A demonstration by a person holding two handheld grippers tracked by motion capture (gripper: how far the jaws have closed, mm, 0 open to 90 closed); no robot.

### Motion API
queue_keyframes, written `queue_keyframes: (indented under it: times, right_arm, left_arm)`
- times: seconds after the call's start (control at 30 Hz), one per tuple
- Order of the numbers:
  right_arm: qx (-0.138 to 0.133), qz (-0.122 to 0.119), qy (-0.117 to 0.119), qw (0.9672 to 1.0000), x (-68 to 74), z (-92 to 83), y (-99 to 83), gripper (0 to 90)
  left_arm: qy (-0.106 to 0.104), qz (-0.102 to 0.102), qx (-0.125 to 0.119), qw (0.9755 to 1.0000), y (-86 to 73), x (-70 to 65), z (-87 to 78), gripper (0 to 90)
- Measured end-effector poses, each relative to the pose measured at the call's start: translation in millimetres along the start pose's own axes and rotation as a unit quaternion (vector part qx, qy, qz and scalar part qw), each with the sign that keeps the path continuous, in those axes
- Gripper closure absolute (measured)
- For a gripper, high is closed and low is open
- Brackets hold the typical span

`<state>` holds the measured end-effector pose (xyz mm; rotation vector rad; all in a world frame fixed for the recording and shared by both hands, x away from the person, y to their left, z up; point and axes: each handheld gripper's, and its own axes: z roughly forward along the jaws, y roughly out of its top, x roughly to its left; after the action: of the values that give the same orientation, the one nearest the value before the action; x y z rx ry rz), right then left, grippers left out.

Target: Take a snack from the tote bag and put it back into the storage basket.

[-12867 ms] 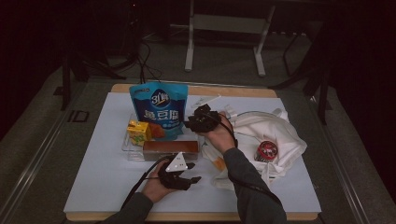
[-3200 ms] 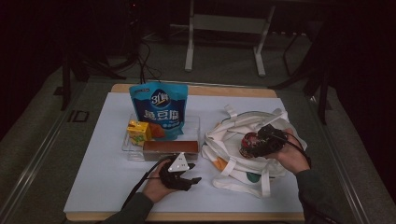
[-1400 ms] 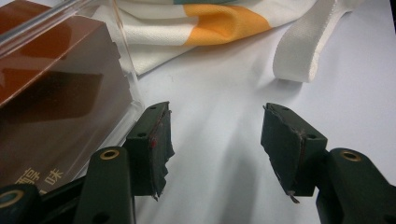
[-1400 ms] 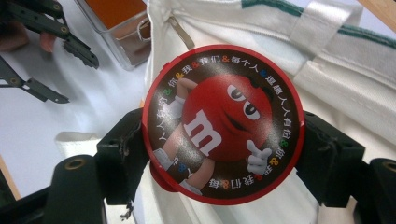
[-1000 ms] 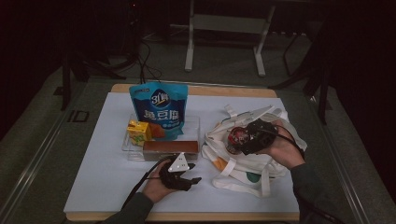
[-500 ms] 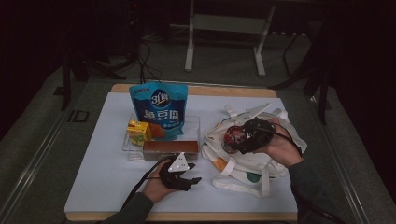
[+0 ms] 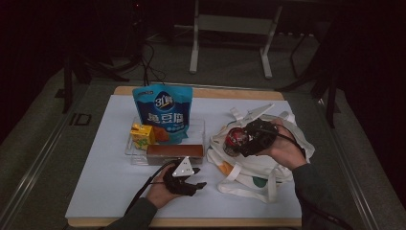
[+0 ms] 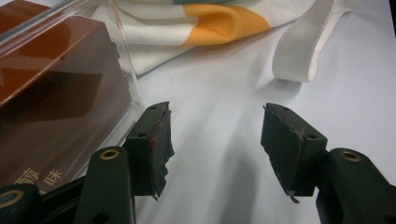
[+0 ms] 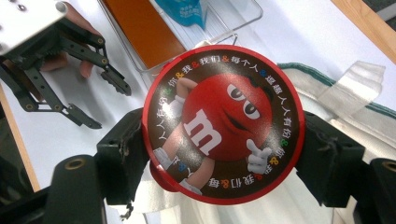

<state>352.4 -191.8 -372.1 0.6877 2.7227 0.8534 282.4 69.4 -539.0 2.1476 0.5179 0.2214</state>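
Right gripper [image 9: 223,154] clamping red candy tub [image 9: 223,123] above tote bag [image 7: 258,165], left gripper [image 8: 215,144] agape – brown box [image 7: 174,152] in clear tray [image 7: 136,155].

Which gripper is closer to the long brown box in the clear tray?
Left. The left gripper rests on the table right beside the brown box; the right gripper holds a red candy tin over the bag.

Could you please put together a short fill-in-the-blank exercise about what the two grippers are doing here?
1. The right gripper is shut on a round ____ tin.
2. It holds the tin above the white ____.
3. The left gripper has its fingers ____, with nothing between them.
4. The brown box lies in a clear ____.

Missing words: red; bag; open; tray
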Motion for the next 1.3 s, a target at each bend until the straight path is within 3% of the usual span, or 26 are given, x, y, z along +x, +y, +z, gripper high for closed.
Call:
queue_keyframes:
  times: [1.3]
  right_arm:
    - [-0.024,-0.007,0.019,0.9995,7.4,6.8,29.5,25.5]
  left_arm:
    - [0.0,0.001,0.0,1.0,0.0,0.0,0.1,42.9]
